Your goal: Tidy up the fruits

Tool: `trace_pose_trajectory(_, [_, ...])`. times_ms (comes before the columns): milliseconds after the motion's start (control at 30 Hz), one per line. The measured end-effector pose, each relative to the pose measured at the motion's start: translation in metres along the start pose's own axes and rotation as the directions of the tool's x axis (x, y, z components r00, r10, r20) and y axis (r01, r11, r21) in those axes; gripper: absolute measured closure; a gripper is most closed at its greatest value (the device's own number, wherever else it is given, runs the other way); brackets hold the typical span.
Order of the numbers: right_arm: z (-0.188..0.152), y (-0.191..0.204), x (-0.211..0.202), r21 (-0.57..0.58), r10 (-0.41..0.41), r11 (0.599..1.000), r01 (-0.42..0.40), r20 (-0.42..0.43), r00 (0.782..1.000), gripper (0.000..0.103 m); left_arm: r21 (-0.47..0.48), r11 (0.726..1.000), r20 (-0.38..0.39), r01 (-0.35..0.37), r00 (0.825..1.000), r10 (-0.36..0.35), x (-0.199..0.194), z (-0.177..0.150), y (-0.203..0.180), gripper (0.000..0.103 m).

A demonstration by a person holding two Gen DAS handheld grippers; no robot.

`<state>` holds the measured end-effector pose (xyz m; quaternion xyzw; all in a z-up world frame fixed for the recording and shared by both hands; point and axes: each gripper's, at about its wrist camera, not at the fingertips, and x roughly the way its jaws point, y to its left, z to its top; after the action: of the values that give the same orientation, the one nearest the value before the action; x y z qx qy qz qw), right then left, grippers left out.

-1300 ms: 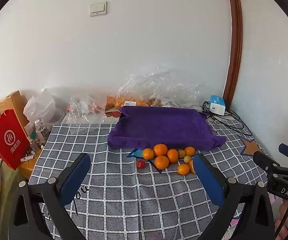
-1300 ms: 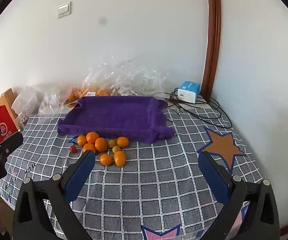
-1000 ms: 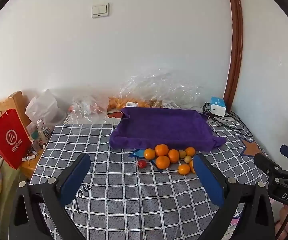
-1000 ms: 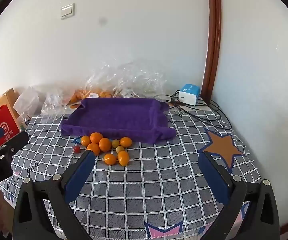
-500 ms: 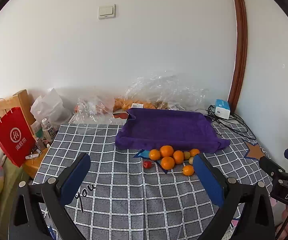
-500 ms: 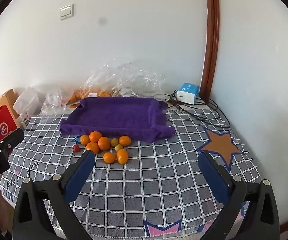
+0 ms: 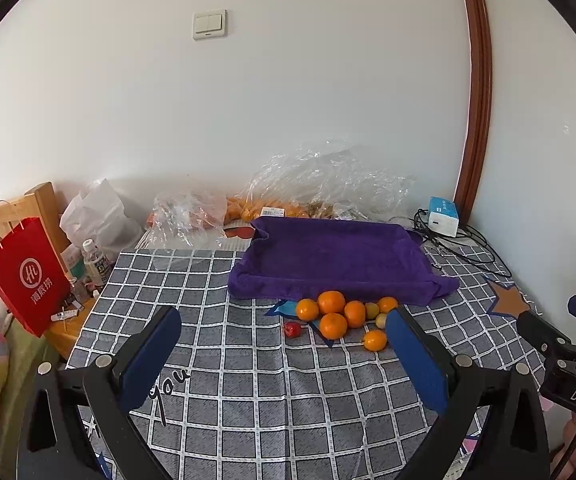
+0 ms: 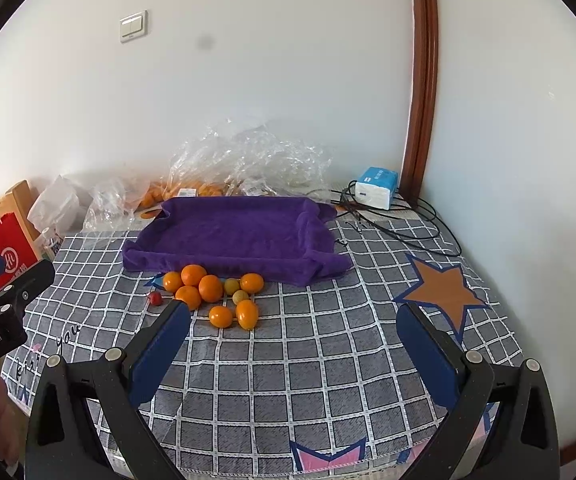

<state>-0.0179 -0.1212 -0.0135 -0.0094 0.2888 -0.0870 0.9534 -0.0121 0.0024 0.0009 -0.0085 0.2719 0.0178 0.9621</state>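
Several oranges [image 7: 332, 325] [image 8: 210, 288] lie in a cluster on the checked tablecloth, right in front of a purple towel-lined tray [image 7: 336, 256] [image 8: 231, 232]. Two small yellow-green fruits [image 8: 231, 286] and a small red fruit [image 7: 292, 329] [image 8: 155, 298] sit among them. My left gripper [image 7: 283, 340] is open and empty, held back from the fruit near the table's front. My right gripper [image 8: 294, 332] is also open and empty, with the oranges just beyond its left finger. Each gripper shows at the edge of the other's view.
Clear plastic bags [image 7: 328, 184] holding more oranges lie against the wall behind the tray. A blue-white tissue pack [image 8: 378, 187] and black cables [image 8: 408, 224] sit at the back right. A red paper bag [image 7: 27, 276], bottles and a wooden chair stand off the table's left edge.
Both grippers have pulled back and risen slightly, so the table and fruit look a little farther and lower. The fruit and tray have not moved.
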Motion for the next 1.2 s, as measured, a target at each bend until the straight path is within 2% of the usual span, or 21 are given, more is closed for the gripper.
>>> trace_pose_trajectory(1200, [-0.0005, 0.0102, -0.0031, -0.019, 0.014, 1.0, -0.014, 0.006, 1.0, 0.001, -0.024, 1.0, -0.016, 0.001, 1.0, -0.002, -0.0025, -0.0001, 0.0088, 0.0])
